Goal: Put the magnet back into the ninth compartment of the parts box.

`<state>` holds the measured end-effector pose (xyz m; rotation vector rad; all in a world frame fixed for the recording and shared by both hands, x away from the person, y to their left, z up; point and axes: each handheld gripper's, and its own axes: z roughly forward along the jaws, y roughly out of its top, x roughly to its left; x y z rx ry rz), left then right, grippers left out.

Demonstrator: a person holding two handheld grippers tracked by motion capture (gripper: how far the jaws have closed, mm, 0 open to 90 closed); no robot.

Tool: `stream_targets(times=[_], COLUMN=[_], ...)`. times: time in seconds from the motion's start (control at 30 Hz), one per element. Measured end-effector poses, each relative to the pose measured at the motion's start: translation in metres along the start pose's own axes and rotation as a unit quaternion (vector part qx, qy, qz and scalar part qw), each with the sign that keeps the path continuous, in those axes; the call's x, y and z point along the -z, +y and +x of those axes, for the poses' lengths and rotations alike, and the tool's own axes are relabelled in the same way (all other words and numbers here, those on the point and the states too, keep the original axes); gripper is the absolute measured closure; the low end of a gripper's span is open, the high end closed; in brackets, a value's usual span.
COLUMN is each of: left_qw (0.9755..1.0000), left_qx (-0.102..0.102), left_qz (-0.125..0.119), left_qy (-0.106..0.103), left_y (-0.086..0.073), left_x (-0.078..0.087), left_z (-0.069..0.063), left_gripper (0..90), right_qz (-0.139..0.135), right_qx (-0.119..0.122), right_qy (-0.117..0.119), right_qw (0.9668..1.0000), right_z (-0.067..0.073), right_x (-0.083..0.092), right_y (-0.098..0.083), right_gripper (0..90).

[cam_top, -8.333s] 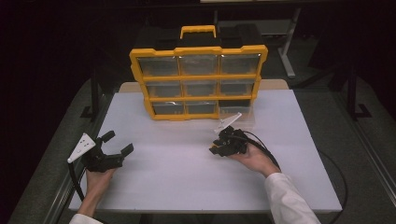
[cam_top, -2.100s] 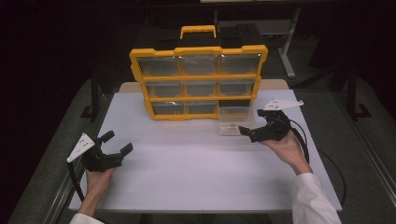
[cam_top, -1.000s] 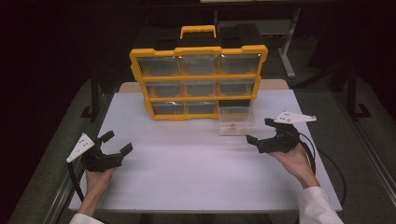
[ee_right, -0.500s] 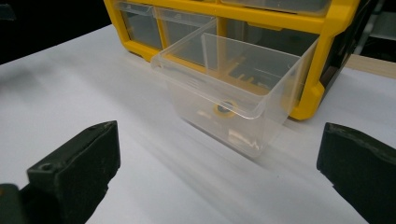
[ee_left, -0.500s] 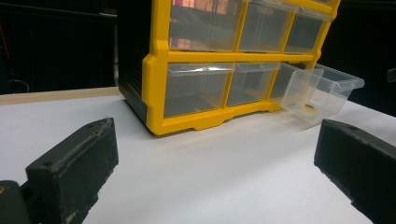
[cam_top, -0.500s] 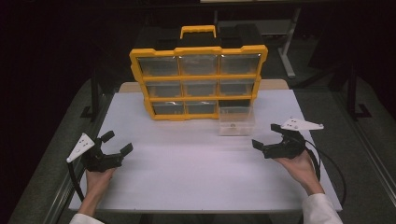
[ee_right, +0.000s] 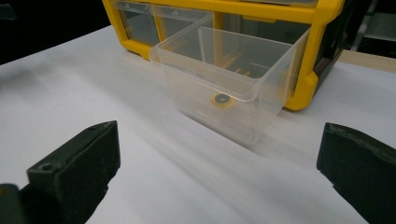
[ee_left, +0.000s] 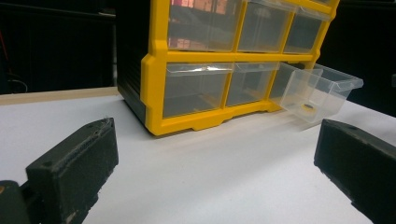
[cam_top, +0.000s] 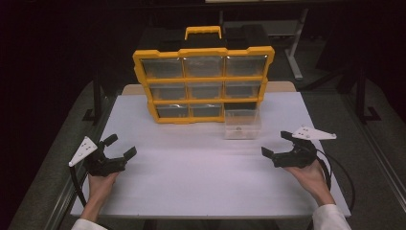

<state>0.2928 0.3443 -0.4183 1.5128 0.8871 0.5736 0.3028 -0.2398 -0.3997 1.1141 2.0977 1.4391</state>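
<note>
A yellow drawer cabinet with clear drawers stands at the back of the white table. Its bottom right drawer is pulled out onto the table, and a small yellow ring lies inside it. The same drawer and ring appear in the left gripper view. My right gripper is open at the right, below the drawer and apart from it, nothing between its jaws. My left gripper rests open at the front left, far from the cabinet.
A black case with a yellow handle stands behind the cabinet. Dark floor and metal frame legs surround the table. A cable trails from the right gripper over the table's right edge.
My right gripper has let go of the pulled-out drawer and drawn back toward the front right of the table, open. The left gripper has stayed in place.
</note>
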Motion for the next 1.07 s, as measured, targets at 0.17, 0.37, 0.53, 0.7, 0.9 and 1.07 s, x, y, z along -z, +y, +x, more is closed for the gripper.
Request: stream_targets(times=[0.17, 0.37, 0.53, 0.7, 0.9, 1.07], left_qw=[1.0000, 1.0000, 1.0000, 1.0000, 1.0000, 1.0000], left_qx=[0.000, 0.000, 0.001, 0.000, 0.000, 0.001], left_qz=[0.001, 0.000, 0.000, -0.002, -0.002, -0.001], left_qy=[0.001, 0.001, 0.000, 0.000, -0.002, -0.004], left_y=[0.000, 0.000, 0.000, 0.000, 0.000, 0.000], left_x=[0.000, 0.000, 0.000, 0.001, 0.001, 0.000], left_z=[0.000, 0.000, 0.000, 0.000, 0.000, 0.000], left_gripper=[0.0, 0.0, 0.0, 0.0, 0.0, 0.0], right_qz=[-0.006, -0.024, -0.044, -0.058, -0.066, -0.077], right_qx=[-0.004, -0.006, -0.008, -0.009, -0.005, -0.005], right_qy=[-0.004, -0.012, -0.019, -0.025, -0.033, -0.040], right_qw=[1.0000, 0.9996, 0.9988, 0.9980, 0.9973, 0.9962], right_z=[-0.002, -0.002, -0.002, -0.003, -0.002, -0.002], right_x=[0.004, 0.011, 0.016, 0.018, 0.022, 0.025], right_y=[-0.008, -0.015, -0.020, -0.025, -0.034, -0.036], right_gripper=[0.0, 0.0, 0.0, 0.0, 0.0, 0.0])
